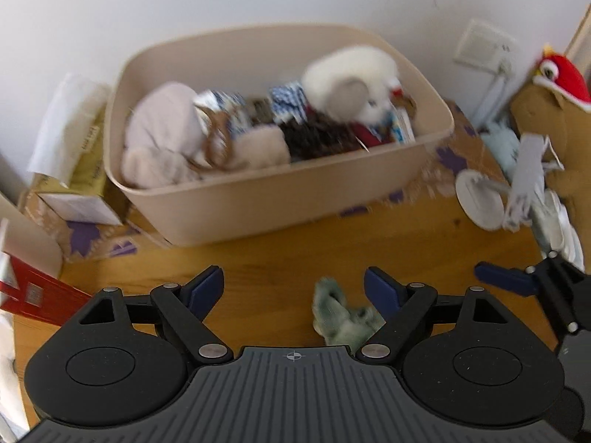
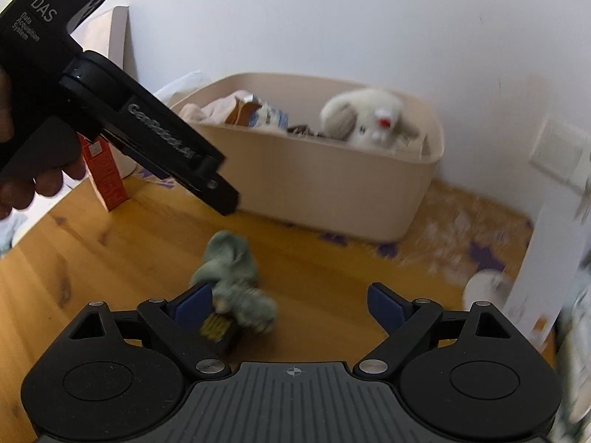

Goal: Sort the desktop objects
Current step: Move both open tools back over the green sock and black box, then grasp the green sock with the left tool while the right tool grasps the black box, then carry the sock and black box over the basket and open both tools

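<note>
Left wrist view: left gripper [image 1: 293, 291] fingers spread wide, nothing between the pads. Green plush [image 1: 341, 313] lies on the wooden table [image 1: 277, 254], at 1 o'clock from frame centre-bottom, just beside the gripper's right-hand pad; contact unclear. Beige bin [image 1: 258, 199] at 12 o'clock, full: pale plush [image 1: 162, 129] left side, white plush [image 1: 354, 81] right side, blurred blue-white items between. Tip of the right gripper [image 1: 506, 278] pokes in at 3 o'clock. Only here: tissue box [image 1: 74, 155] at 9 o'clock beside the bin, red-capped brown plush [image 1: 550, 103] at 2 o'clock, white round stand [image 1: 478, 199] below it, wall socket [image 1: 484, 48] at 1 o'clock.

Right wrist view: right gripper [image 2: 291, 308] fingers also spread, gripping nothing. Same green plush [image 2: 232, 269] sits at 11 o'clock from the gap, against the left-hand pad. Only here: a small dark block with a yellow face [image 2: 219, 328] under the plush, the left gripper's body [image 2: 147, 125] from outside at 10 o'clock with a hand [image 2: 40, 181] on it, and an orange carton [image 2: 105, 173] standing behind. Bin [image 2: 314, 181] at 12 o'clock, white plush [image 2: 373, 118] visible in it. Right edge heavily blurred.
</note>
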A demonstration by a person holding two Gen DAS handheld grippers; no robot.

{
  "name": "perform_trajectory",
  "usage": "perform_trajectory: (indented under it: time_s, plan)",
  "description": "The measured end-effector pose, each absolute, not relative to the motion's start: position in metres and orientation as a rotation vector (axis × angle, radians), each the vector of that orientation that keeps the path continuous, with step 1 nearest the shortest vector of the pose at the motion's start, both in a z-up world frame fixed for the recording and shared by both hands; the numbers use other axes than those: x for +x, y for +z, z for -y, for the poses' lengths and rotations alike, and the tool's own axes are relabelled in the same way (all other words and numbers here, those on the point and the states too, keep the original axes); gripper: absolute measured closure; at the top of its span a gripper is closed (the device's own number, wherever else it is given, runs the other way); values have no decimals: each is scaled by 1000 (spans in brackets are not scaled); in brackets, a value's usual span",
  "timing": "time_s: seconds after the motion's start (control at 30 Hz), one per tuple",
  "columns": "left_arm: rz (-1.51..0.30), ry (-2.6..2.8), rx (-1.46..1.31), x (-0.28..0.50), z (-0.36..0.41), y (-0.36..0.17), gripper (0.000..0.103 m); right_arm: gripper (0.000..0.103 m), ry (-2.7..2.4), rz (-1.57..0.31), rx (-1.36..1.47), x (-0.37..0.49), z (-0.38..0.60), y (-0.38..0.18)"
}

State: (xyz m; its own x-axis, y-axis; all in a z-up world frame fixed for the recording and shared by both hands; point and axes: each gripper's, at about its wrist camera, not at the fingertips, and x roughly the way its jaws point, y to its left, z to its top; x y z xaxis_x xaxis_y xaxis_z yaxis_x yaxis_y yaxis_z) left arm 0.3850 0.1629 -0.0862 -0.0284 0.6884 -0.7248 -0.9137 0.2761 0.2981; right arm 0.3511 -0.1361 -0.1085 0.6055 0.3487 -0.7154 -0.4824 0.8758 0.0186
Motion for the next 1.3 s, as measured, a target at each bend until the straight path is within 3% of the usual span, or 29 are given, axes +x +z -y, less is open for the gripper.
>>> perform_trajectory:
  time_s: [0.4,0.47,0.5,0.63,0.67,0.7,0.73,0.8,1.3]
  plan:
    - [-1005,1295,-497,377,-172,-132,20,10,543,-882,-103,335,115,-141]
    - [-987,1311,-532,371,-176,-135,30,10,554,-890,-106,337,109,-144]
    - [-982,1300,-561,368,-177,-136,41,11,557,-893,-114,338,106,-146]
    - [-1019,1259,-575,368,-180,-142,81,34,579,-926,-141,342,97,-152]
    - [-1034,1268,-547,369,-178,-143,84,45,585,-933,-145,342,96,-153]
    - [-1044,1274,-522,370,-177,-143,89,48,591,-938,-150,343,95,-154]
    - [-1044,1275,-515,370,-178,-144,90,56,598,-941,-152,342,95,-154]
    - [-1032,1277,-517,367,-177,-143,92,61,598,-934,-166,342,95,-153]
    - [-984,1283,-451,356,-159,-122,95,61,575,-876,-195,340,112,-134]
